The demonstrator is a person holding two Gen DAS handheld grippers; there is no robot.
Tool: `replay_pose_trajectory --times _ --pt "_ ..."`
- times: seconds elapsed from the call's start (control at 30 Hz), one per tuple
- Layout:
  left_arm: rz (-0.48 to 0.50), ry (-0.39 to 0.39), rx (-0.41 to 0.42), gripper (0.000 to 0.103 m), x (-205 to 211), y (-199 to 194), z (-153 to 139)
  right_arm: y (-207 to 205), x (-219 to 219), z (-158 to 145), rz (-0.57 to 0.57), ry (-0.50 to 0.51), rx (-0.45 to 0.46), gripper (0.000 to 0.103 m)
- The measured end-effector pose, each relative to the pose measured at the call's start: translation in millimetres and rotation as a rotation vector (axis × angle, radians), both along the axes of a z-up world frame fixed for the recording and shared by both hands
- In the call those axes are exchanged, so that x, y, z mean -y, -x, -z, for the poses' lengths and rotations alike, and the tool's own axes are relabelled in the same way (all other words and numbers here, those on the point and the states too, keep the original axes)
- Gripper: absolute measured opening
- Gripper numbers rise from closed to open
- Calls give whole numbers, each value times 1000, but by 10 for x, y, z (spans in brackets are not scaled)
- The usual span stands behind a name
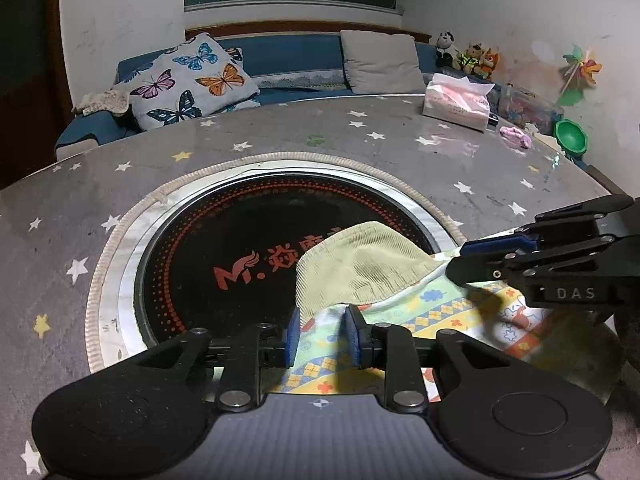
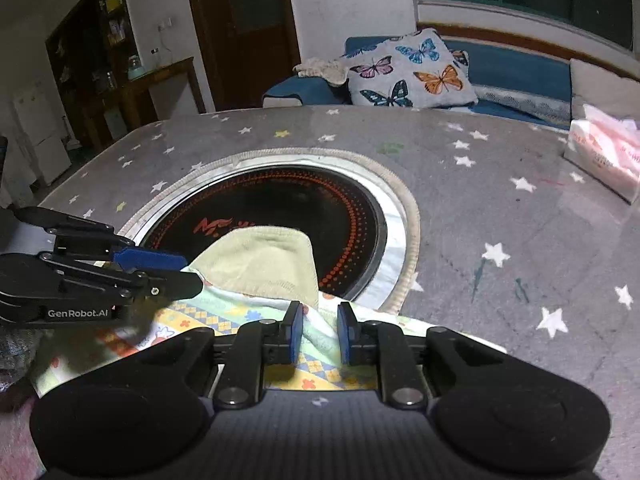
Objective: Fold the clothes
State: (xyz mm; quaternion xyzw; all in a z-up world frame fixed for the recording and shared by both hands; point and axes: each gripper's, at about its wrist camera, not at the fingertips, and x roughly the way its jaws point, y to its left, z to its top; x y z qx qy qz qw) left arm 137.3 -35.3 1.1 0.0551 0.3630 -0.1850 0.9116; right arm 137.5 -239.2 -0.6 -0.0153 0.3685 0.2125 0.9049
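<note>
Now, L gripper (image 1: 320,334): 2 blue pads, narrow gap, a ridge of the patterned garment (image 1: 460,312) bunched between them, so it grips the cloth. R gripper (image 2: 318,332): same state, 2 blue pads part-closed on a fold of that garment (image 2: 224,316). Garment count 1: print side w/ flowers and diamonds, ribbed yellow-green cuff (image 1: 360,264) flopped toward 12 o'clock over the round black hotplate (image 1: 224,240). Hotplate count 1, set in grey star-print table (image 1: 380,152). Outward, 1–2 o'clock in left wrist view: 1 tissue pack (image 1: 456,106), 1 green bowl (image 1: 571,137). At 12: 1 butterfly cushion (image 1: 188,80), 1 plain grey cushion (image 1: 382,62).
</note>
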Motion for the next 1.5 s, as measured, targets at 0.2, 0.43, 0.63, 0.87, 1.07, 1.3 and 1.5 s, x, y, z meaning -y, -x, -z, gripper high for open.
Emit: replay_pose_trajectory --times 0.2,0.43,0.63,0.87,1.07,1.3,1.5 --pt "-14 -5 -2 34 -3 -27 30 -6 -143 -6 -24 22 4 20" --pt "-44 13 -5 45 -83 -25 19 64 -207 -42 -25 50 18 26" --pt "-123 44 36 59 -367 112 -168 338 -294 -203 -93 40 63 37" --pt "-253 59 67 82 -799 334 -279 742 -586 -305 -252 57 105 54" --pt "-329 57 58 86 -1068 563 -234 1065 -980 -291 -409 101 146 54" --pt "-395 131 23 85 -1330 816 -189 1378 -1478 -177 -574 189 187 54" --pt "-399 233 -10 85 -1469 990 -184 1482 -1763 -59 -630 277 216 50"
